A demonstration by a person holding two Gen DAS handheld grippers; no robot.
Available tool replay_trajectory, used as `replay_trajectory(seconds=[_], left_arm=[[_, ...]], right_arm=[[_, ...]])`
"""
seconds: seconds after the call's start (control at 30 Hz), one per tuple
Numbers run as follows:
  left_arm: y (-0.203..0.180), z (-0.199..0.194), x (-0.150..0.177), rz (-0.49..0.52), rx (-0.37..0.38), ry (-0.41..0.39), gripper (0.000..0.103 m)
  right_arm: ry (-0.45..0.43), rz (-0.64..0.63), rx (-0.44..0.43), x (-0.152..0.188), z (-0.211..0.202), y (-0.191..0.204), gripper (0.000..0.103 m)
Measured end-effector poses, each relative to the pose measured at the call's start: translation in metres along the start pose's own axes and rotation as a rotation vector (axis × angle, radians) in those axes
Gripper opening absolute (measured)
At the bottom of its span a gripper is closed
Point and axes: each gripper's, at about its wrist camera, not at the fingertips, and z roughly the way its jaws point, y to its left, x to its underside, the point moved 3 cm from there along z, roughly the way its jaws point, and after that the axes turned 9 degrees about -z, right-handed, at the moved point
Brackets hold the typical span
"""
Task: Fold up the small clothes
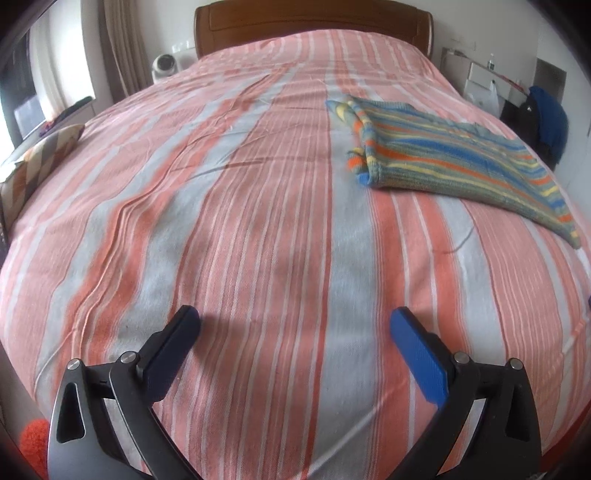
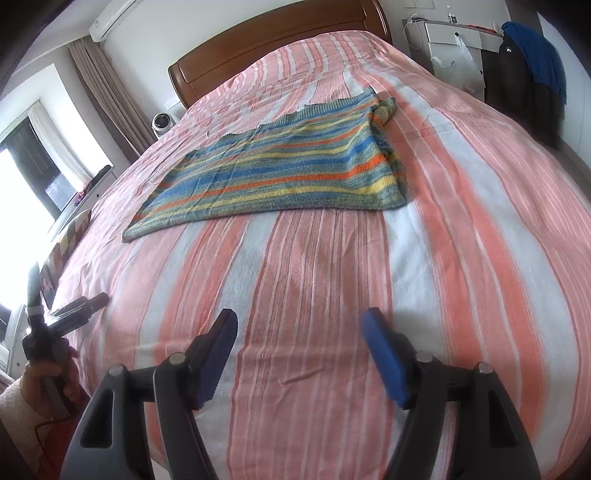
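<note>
A small knitted garment (image 1: 454,155) with blue, yellow, orange and green stripes lies folded flat on the bed, right of centre in the left wrist view. In the right wrist view the same garment (image 2: 280,173) lies ahead in the middle, a sleeve end bunched at its far right corner. My left gripper (image 1: 295,325) stands wide open over bare bedspread, well short and left of the garment. My right gripper (image 2: 300,326) is open too, above the bedspread, nothing between its fingers. The left gripper (image 2: 86,306), held in a hand, shows at the left edge of the right wrist view.
A pink, orange and grey striped bedspread (image 1: 236,206) covers the bed, with a wooden headboard (image 1: 314,26) at the far end. A patterned cushion (image 1: 40,158) lies at the left edge. A chair with dark and blue clothes (image 2: 532,70) and a white cabinet (image 2: 454,40) stand beyond the right side.
</note>
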Motion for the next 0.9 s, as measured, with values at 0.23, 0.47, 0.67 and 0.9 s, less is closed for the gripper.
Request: replay_trajectory(seconds=[0.23, 0.47, 0.67, 0.9], left_arm=[[0.002, 0.000, 0.004, 0.019, 0.031, -0.024, 0.103], [0.000, -0.001, 0.003, 0.017, 0.023, -0.008, 0.103], [0.003, -0.007, 0.008, 0.032, 0.030, 0.020, 0.103], [0.008, -0.010, 0.014, 0.042, 0.064, 0.010, 0.103]], right_arm=[[0.004, -0.022, -0.002, -0.048, -0.010, -0.020, 0.070], [-0.032, 0.170, -0.024, -0.143, 0.009, -0.102, 0.067], [0.065, 0.265, -0.056, -0.167, 0.080, -0.117, 0.058], [0.155, 0.221, 0.074, -0.183, 0.110, -0.100, 0.008]])
